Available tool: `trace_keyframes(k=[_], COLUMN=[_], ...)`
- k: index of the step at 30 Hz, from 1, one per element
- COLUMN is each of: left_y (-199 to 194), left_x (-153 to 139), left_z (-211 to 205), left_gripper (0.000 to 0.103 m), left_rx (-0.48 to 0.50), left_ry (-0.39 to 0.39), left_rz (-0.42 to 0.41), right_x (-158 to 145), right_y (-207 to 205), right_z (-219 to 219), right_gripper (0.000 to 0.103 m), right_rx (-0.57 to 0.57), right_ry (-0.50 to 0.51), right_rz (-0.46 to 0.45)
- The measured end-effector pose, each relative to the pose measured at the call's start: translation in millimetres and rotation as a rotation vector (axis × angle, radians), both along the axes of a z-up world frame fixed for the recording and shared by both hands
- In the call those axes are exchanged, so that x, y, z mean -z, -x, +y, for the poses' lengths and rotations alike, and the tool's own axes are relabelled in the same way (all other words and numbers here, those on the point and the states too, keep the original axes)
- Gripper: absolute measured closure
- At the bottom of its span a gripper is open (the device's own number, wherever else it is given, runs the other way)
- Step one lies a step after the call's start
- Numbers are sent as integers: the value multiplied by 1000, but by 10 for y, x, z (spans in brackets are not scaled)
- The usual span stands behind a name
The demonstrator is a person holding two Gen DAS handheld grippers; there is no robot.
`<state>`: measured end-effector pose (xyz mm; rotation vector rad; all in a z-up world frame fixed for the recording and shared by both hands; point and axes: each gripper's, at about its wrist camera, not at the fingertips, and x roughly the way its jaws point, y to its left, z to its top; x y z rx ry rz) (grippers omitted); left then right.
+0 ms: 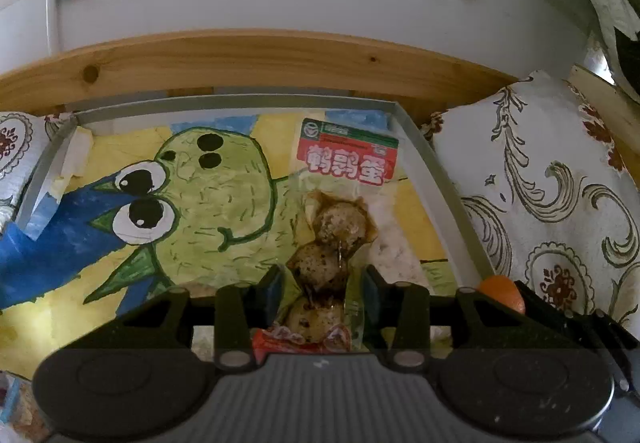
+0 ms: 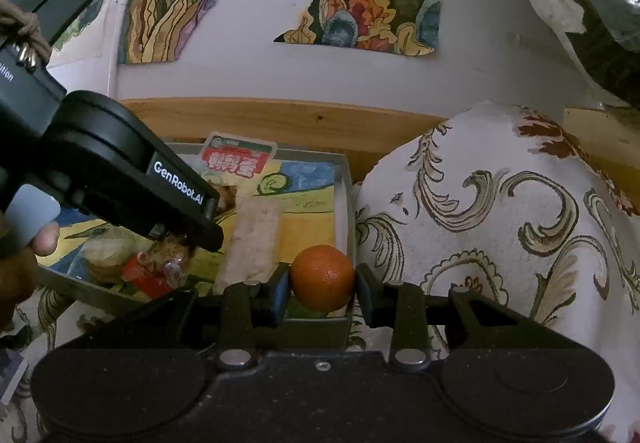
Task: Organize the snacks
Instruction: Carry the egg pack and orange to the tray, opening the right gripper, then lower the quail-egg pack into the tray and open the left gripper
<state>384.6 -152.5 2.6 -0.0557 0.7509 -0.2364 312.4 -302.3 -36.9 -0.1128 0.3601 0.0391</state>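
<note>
Quail-egg packet (image 1: 334, 227) lies inside the grey tray (image 1: 432, 171), its long axis running from 12 o'clock to 6 o'clock in the left wrist view: the red-and-green label end points away toward 12 o'clock, the near red end sits at 6 o'clock under the camera. Three speckled eggs in brown sauce line up along that axis. The left gripper (image 1: 325, 293) has its jaws set on either side of the packet's near half, the pads pressing the clear wrapper, so it is clamped on the packet.

In the right wrist view the right gripper (image 2: 322, 289) has its jaws closed against an orange (image 2: 322, 277), one pad at 9 o'clock of the fruit and one at 3 o'clock. The orange sits at the tray's near right corner, just inside the wall. At 10 o'clock of the orange a pale rice cracker bar (image 2: 256, 239) lies in the tray, its long axis running roughly 12 to 6 o'clock. The left gripper's black body crosses in from 9 o'clock, with a fingertip (image 2: 45, 239) of the person's hand on its grey trigger.

A drawing of a green cartoon creature (image 1: 208, 195) lines the tray floor. Patterned white cloth (image 2: 500, 211) spreads at 3 o'clock of the tray, and a wooden rail (image 1: 256, 63) runs behind at 12 o'clock.
</note>
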Motion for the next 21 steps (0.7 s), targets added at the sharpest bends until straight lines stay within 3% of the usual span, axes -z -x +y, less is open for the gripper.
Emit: trace_keyframes(k=[11, 15, 21], left_y=[1, 66, 323], left_x=[34, 4, -186], left_z=[36, 118, 270], left_gripper=[52, 50, 21], left_rx=[-28, -52, -88], left_ry=[11, 60, 96], left_rz=[25, 14, -105], right_x=[-13, -42, -179], right_y=[6, 24, 118], right_z=[14, -2, -33], right_gripper=[60, 50, 29], right_rx=[0, 10, 24], right_ry=[5, -1, -25], right_rz=[3, -6, -50])
